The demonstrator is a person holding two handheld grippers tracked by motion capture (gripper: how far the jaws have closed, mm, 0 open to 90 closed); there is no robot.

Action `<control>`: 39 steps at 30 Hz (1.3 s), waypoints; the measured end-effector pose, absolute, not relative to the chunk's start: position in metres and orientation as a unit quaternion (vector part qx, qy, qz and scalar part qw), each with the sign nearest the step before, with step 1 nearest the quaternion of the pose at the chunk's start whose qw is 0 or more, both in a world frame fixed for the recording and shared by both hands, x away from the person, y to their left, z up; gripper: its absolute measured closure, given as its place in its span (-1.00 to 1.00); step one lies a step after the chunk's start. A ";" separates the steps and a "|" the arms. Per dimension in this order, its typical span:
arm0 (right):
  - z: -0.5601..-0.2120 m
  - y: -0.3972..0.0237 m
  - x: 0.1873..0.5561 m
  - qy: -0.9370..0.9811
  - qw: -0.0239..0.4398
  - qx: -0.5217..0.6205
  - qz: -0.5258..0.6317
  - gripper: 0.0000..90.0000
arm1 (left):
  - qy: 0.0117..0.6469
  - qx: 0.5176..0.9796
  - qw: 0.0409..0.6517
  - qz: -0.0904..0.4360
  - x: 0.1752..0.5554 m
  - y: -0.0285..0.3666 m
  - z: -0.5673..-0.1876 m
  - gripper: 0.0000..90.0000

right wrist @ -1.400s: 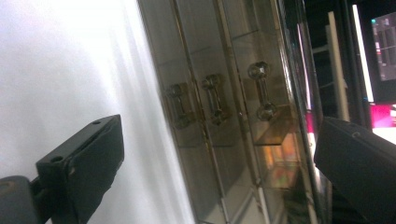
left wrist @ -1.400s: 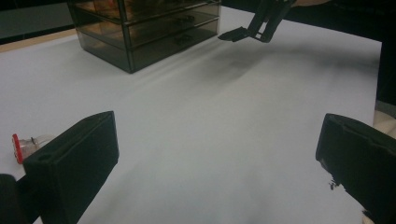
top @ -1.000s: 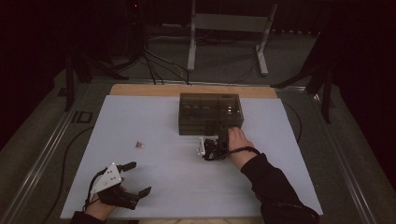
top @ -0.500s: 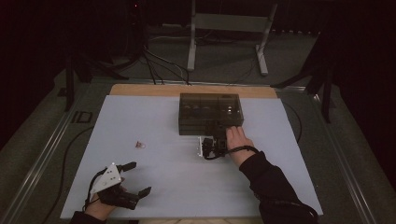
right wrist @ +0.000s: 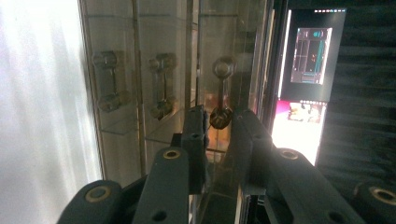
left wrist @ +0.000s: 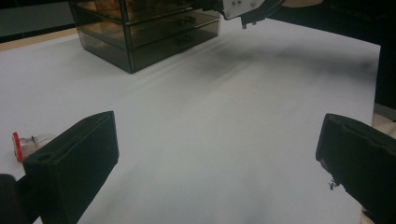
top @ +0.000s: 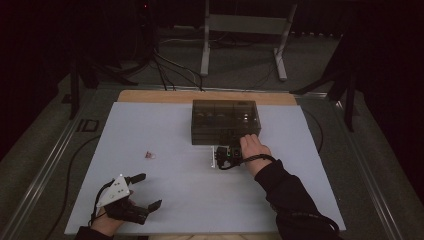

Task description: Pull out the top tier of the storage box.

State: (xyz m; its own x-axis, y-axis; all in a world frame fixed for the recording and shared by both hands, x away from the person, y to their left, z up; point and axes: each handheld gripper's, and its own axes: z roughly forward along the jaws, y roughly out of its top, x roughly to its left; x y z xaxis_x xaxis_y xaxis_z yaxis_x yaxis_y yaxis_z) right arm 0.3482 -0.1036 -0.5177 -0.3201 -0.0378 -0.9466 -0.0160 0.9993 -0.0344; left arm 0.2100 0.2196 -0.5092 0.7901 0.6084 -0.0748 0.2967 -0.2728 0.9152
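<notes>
A smoked see-through drawer box (top: 225, 120) stands at the back middle of the white mat (top: 175, 200). My right gripper (top: 227, 144) is at its front face. In the right gripper view, the right gripper (right wrist: 219, 128) has just been closing, and its jaws clasp the lower knob of one drawer handle (right wrist: 220, 93); two more handles sit beside it. My left gripper (top: 146, 191) rests near the mat's front left, open and with nothing between its jaws (left wrist: 217, 154). A small red and clear piece (top: 150, 155) lies on the mat beyond the left gripper (left wrist: 23, 142).
A wooden table edge (top: 150, 96) runs behind the mat. Behind it are a metal stand (top: 205, 45) and cables on the floor. A lit monitor (right wrist: 313, 51) shows beyond the box. The drawer box (left wrist: 140, 32) and the right gripper (left wrist: 243, 7) sit far off in the left gripper view.
</notes>
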 end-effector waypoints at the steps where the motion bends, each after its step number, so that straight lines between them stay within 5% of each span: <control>1: -0.518 -0.103 0.348 0.811 0.585 -0.015 -0.008 0.74 | 0.289 0.784 0.529 0.147 0.210 0.220 -0.509 -1.00; 39: -0.514 -0.106 0.323 0.816 0.578 -0.010 0.006 0.78 | 0.289 0.787 0.525 0.148 0.210 0.219 -0.510 -1.00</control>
